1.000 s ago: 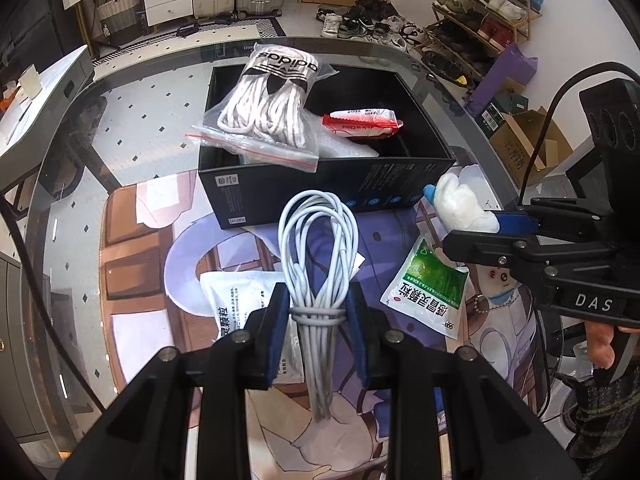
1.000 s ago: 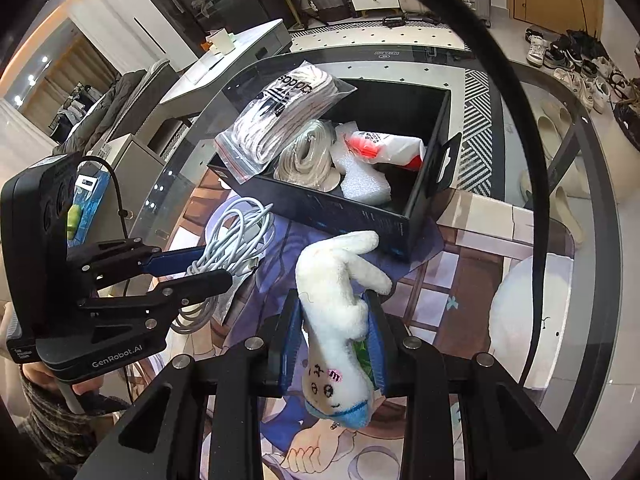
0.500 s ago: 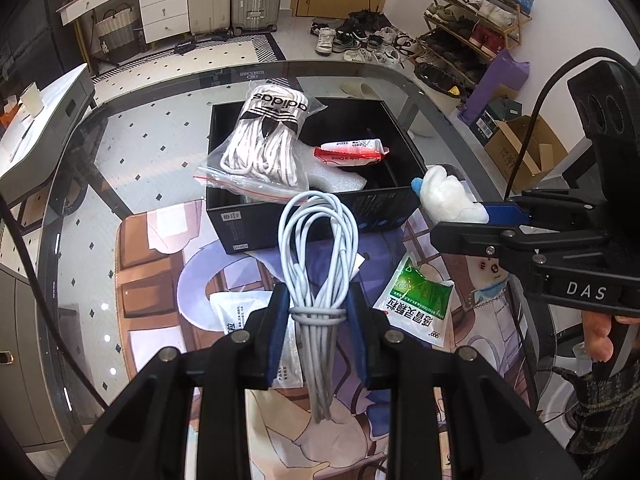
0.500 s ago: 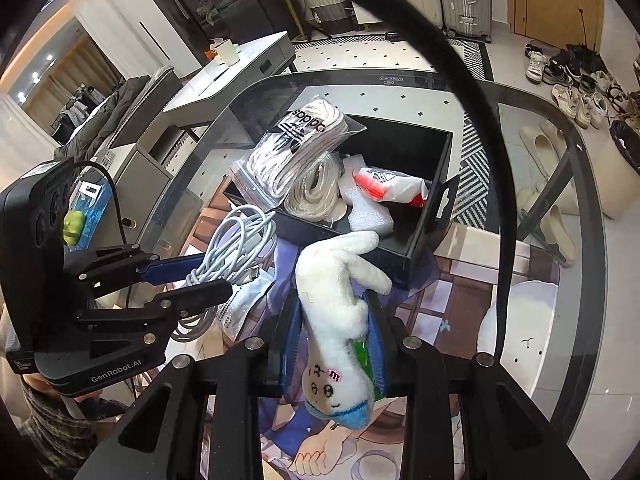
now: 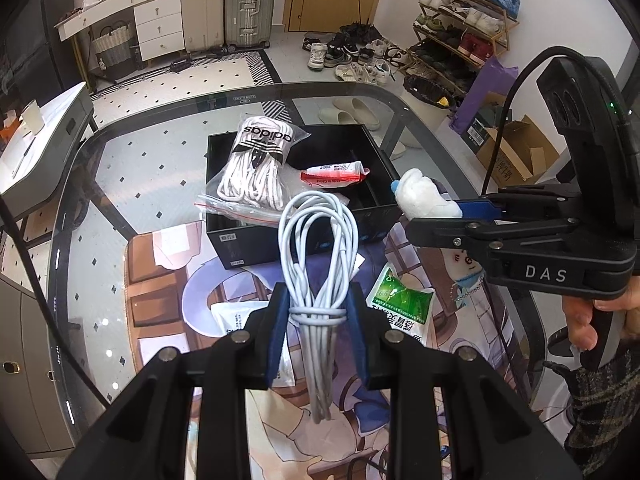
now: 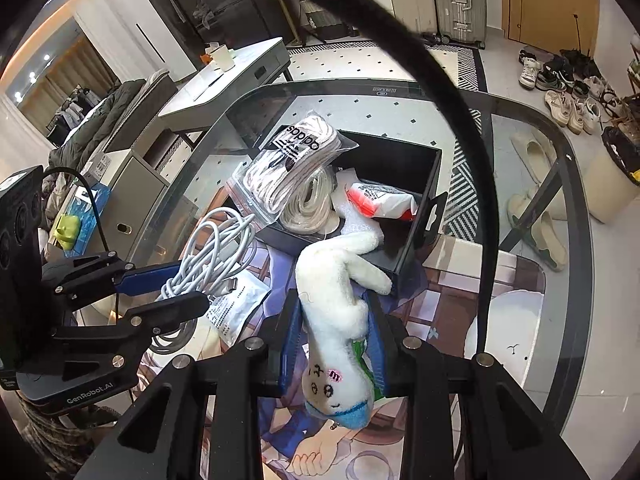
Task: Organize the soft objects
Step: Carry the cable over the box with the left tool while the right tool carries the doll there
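Observation:
My left gripper (image 5: 318, 312) is shut on a coiled white cable (image 5: 318, 240) and holds it above the mat, short of the black box (image 5: 296, 236). It also shows in the right wrist view (image 6: 188, 292). My right gripper (image 6: 334, 320) is shut on a white plush toy (image 6: 336, 312) with a blue end, held above the mat near the box's (image 6: 420, 216) near corner. The plush also shows in the left wrist view (image 5: 424, 200). The box holds a bagged white rope (image 5: 256, 168), a red-and-white packet (image 5: 336, 170) and a coiled strap (image 6: 308, 204).
A green sachet (image 5: 400, 308) and a white sachet (image 5: 236, 316) lie on the printed mat (image 5: 160, 280) on the glass table (image 5: 132, 168). A grey cabinet (image 6: 224, 76) stands beside the table. Shoes and a rack lie on the floor beyond.
Both grippers have risen and drawn back from the box with their loads, so the box looks smaller and farther. Nothing was let go.

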